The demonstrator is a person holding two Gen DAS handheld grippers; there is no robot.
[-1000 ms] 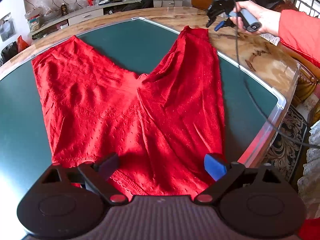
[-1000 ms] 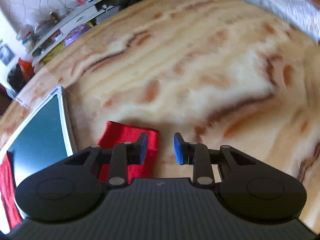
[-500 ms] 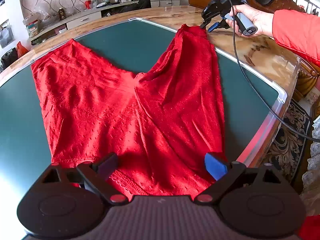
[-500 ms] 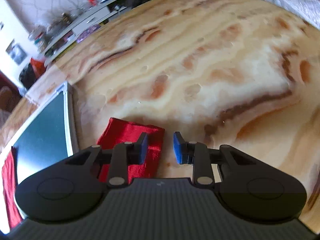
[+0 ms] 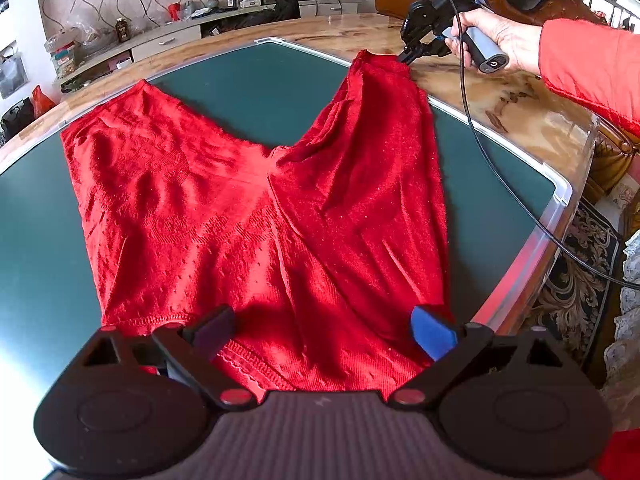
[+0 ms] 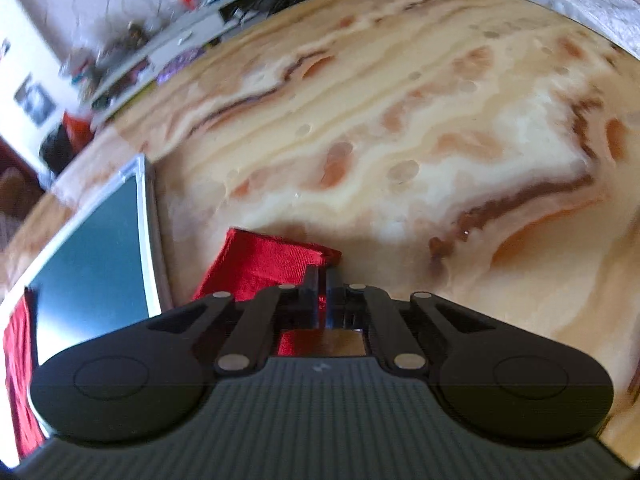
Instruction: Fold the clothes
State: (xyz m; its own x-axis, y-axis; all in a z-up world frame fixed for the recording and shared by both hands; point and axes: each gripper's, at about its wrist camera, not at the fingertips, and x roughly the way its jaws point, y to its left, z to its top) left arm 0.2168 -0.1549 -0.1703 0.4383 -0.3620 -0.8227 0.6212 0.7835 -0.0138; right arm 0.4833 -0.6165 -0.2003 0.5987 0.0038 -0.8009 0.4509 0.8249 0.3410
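Red knit: trousers [image 5: 256, 216] flat on green mat [image 5: 256, 80], legs splayed in a V.
L wrist view: my L gripper [image 5: 320, 330] released, jaws wide over waistband.
R wrist view: my R gripper [image 6: 320, 298] clenched on cuff [image 6: 264, 260] of R leg, past mat edge on marble table [image 6: 400, 120].

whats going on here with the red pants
A person is folding red pants spread on a green mat on a marble table, holding a gripper in each hand. The right gripper is shut on the cuff of one leg, which lies past the mat's edge. The left gripper hangs open over the waistband end, gripping nothing.
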